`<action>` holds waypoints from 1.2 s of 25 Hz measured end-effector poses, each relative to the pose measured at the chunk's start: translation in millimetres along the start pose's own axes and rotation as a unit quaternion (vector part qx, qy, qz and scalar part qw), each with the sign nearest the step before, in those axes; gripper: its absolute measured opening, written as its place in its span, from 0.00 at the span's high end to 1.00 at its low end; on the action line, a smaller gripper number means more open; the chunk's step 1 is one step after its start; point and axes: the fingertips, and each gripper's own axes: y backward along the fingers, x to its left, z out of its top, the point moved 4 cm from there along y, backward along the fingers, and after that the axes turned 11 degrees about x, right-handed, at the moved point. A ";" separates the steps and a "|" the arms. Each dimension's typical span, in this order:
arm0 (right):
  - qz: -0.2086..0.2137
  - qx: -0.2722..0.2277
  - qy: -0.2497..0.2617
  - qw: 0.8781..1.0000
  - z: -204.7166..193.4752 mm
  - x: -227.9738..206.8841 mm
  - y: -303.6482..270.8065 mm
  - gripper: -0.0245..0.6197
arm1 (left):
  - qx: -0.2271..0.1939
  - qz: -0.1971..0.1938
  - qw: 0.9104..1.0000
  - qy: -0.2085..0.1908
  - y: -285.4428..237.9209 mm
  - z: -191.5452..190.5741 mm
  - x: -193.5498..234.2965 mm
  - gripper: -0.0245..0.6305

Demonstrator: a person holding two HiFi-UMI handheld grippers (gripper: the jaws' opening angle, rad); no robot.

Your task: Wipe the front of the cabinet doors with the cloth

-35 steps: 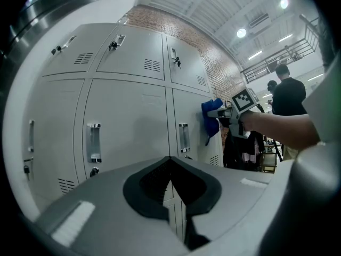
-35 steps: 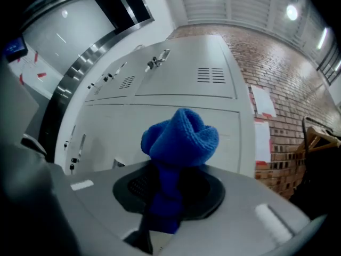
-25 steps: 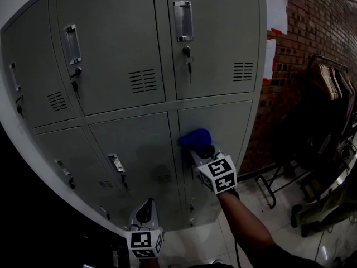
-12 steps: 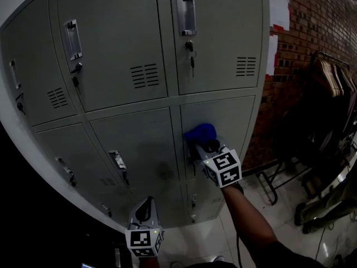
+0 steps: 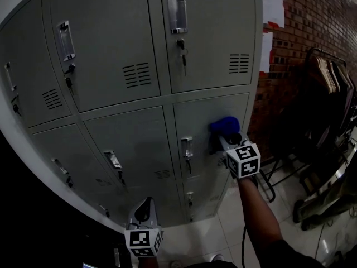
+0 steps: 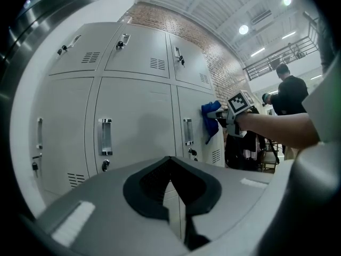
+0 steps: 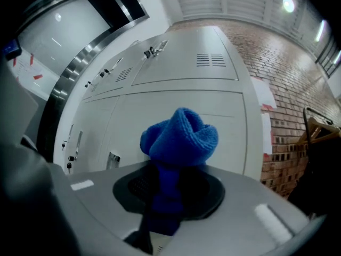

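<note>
— Where's the cloth?
— The blue cloth (image 5: 224, 125) is up against a lower cabinet door (image 5: 198, 116), at 3 o'clock from that door's handle (image 5: 187, 148), near its right edge.
— What holds it?
— The right gripper (image 5: 227, 135): its fingers are clamped on the bunched cloth.
— And the other?
— The left gripper (image 5: 145, 205) hangs at 6 o'clock in the head view, apart from the doors, fingers together, nothing between them. A brick wall (image 5: 312, 32) stands at 3 o'clock.
</note>
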 end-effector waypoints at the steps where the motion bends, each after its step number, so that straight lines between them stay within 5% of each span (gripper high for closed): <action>1: -0.009 0.003 0.000 1.000 -2.7 -9.4 1.7 0.82 | 0.000 0.000 1.000 0.000 -0.5 0.2 -0.6 0.94; 14: -0.085 0.038 -0.013 0.996 -33.1 -82.8 19.6 0.81 | -0.004 -0.013 1.000 -0.008 -8.1 7.8 -16.1 0.94; 30: -0.093 0.039 -0.044 0.994 -73.5 -56.3 9.3 0.78 | -0.014 -0.016 1.000 -0.014 -5.7 12.6 -23.1 0.94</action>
